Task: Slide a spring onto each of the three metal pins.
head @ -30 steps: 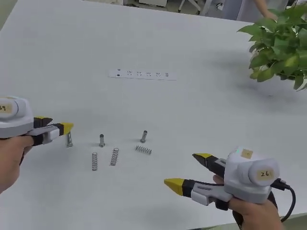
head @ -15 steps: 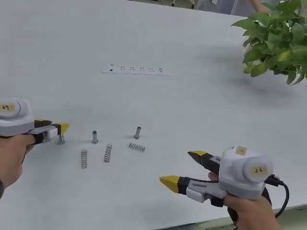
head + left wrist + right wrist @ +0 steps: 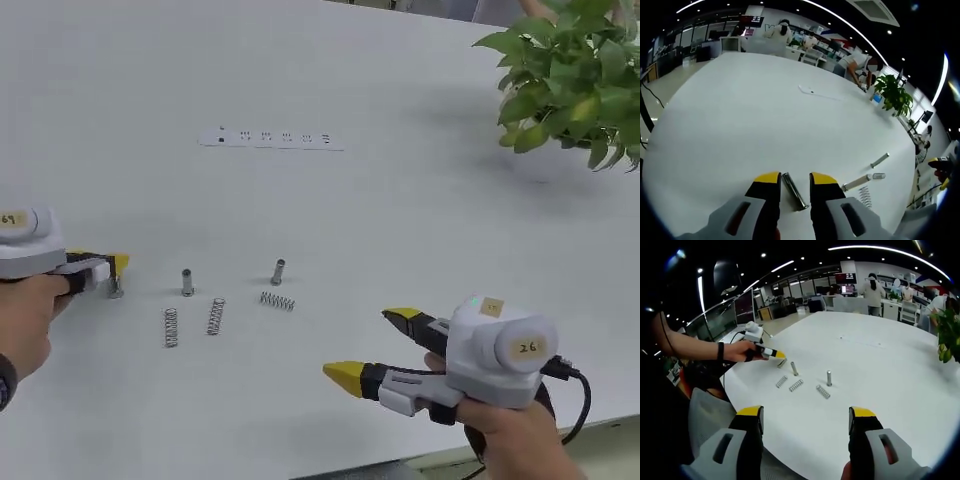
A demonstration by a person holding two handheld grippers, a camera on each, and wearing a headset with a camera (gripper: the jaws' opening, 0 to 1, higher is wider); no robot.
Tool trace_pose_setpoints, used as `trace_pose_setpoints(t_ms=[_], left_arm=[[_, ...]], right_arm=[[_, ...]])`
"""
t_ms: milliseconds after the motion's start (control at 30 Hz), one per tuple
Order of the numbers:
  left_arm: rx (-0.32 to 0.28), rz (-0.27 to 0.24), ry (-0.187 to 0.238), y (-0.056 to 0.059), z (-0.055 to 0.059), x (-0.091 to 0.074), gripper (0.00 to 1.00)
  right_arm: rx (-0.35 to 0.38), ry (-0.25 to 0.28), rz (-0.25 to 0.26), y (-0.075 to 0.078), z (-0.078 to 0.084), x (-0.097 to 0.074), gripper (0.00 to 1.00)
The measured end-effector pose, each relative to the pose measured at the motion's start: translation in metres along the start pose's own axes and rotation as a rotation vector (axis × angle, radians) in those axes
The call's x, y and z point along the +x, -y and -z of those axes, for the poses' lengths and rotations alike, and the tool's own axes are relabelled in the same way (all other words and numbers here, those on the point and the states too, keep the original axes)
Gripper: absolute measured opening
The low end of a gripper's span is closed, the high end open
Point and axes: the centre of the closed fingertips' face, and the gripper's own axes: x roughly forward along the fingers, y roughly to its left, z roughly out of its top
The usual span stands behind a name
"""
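Three short metal pins stand on the white table: one [image 3: 116, 288] at the left, one [image 3: 187, 283] in the middle, one [image 3: 278, 271] to the right. Three springs [image 3: 170, 327] [image 3: 215, 316] [image 3: 277, 301] lie just in front of them. My left gripper [image 3: 115, 265] reaches in from the left, and its jaws straddle the left pin [image 3: 794, 191] with a narrow strip of table showing on each side. My right gripper [image 3: 372, 344] hovers wide open near the front edge, to the right of the springs [image 3: 796, 385], holding nothing.
A white power strip [image 3: 270, 139] lies flat further back on the table. A potted green plant [image 3: 570, 80] stands at the back right. The table's front edge runs close under the right gripper. People stand at desks in the background.
The head camera has shifted, so everything sits lower left. The left gripper has pushed slightly further over the left pin. The right gripper stays open in about the same place.
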Motion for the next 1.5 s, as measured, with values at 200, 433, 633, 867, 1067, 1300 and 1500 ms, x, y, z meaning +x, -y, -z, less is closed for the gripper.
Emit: trace_pose_setpoints(t_ms=[200, 433, 633, 867, 1067, 1300, 1500], left_arm=[[-0.03, -0.036, -0.026, -0.002, 0.006, 0.007, 0.11], [-0.006, -0.055, -0.039, 0.0, 0.01, 0.017, 0.12], [0.056, -0.089, -0.045, 0.001, 0.012, 0.02, 0.03], [0.237, -0.098, -0.106, 0.003, 0.016, 0.02, 0.01], [0.281, -0.095, -0.14, 0.001, 0.019, 0.012, 0.0], [0.33, -0.086, -0.151, -0.001, 0.017, 0.01, 0.01], [0.358, -0.095, -0.15, -0.003, 0.014, 0.012, 0.0]], right_arm=[[0.002, 0.0, 0.002, 0.002, -0.001, 0.0, 0.68], [0.005, -0.001, 0.006, 0.005, 0.0, -0.001, 0.68], [0.009, -0.001, 0.009, 0.007, 0.0, -0.001, 0.68], [0.012, -0.002, 0.003, 0.006, 0.001, 0.002, 0.68], [0.004, -0.003, 0.002, 0.006, -0.001, 0.001, 0.68], [0.0, -0.001, 0.002, 0.005, -0.001, 0.001, 0.68], [0.0, 0.001, 0.003, 0.004, -0.001, 0.0, 0.68]])
